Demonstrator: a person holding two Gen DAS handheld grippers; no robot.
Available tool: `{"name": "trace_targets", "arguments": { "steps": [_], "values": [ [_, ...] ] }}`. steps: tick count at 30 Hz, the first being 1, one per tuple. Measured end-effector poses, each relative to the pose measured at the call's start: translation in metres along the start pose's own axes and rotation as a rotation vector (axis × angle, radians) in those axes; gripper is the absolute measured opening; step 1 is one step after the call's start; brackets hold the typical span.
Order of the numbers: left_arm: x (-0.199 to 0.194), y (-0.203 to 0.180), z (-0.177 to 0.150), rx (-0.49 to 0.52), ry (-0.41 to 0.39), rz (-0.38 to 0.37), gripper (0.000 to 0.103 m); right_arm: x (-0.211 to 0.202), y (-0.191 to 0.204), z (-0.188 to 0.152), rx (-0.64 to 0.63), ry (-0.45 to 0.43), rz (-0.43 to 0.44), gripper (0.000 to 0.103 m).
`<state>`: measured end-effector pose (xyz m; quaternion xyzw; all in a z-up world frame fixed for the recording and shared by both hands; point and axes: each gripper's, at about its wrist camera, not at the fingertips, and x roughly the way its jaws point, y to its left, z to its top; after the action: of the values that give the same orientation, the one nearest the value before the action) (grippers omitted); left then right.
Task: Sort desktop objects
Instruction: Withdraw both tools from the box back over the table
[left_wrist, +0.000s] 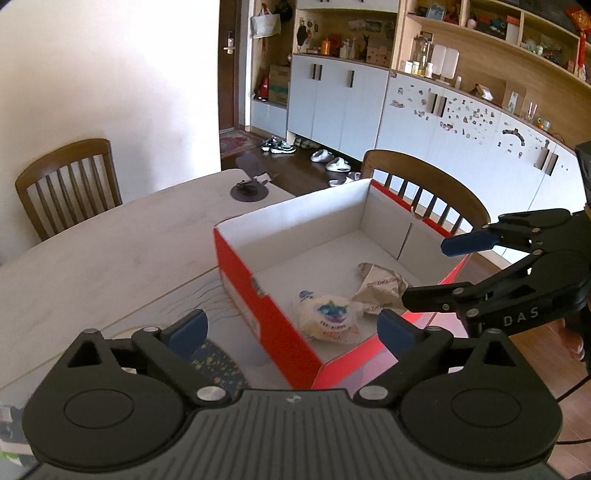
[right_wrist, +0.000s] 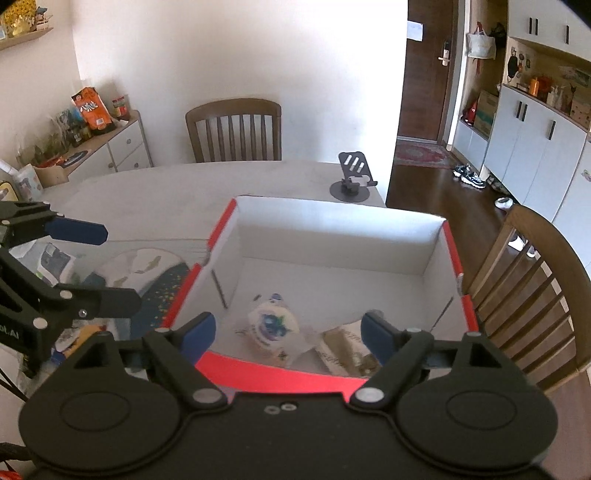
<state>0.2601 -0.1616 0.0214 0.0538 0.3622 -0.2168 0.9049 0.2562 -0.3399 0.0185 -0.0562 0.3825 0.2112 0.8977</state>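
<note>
The left gripper (left_wrist: 291, 330) stands with its jaws spread wide, nothing between the blue pads; it hangs over the near corner of the box (left_wrist: 258, 314), one pad over the table side, the other over the box's inside. The right gripper (right_wrist: 288, 332) is likewise spread and empty, held above the box's near red rim, with both pads clear of what lies below; in the left view it shows at the right edge, over the box's right wall, and in the right view the left gripper shows at the left edge, over the clutter beside the box.

The box is open-topped, red outside and white inside, and sits on the pale table (left_wrist: 110, 251); in it, toward the near end, lie two things touching each other: a white pouch (left_wrist: 328, 317) with a blue printed figure, and just beside it a crumpled tan wrapper (left_wrist: 380, 288) with dark lettering; the rest of the floor is bare.

Left of the box, on the table, lies a dark speckled mat (right_wrist: 166, 291) under blurred small items that I cannot make out; farther on, near the table's far edge, a black phone stand (right_wrist: 352, 177) sits upright on its round base; beyond the table stand wooden chairs (right_wrist: 234, 131), one at the far side and one just right of the box; behind them, white cabinets (left_wrist: 332, 103) and open shelves.
</note>
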Motion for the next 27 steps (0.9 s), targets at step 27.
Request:
{"name": "trace_targets", "arguments": {
  "steps": [27],
  "values": [
    [-0.096, 0.095, -0.088, -0.081, -0.039, 0.047, 0.103, -0.013, 0.146, -0.026, -0.004, 0.009, 0.026, 0.086]
  ]
}}
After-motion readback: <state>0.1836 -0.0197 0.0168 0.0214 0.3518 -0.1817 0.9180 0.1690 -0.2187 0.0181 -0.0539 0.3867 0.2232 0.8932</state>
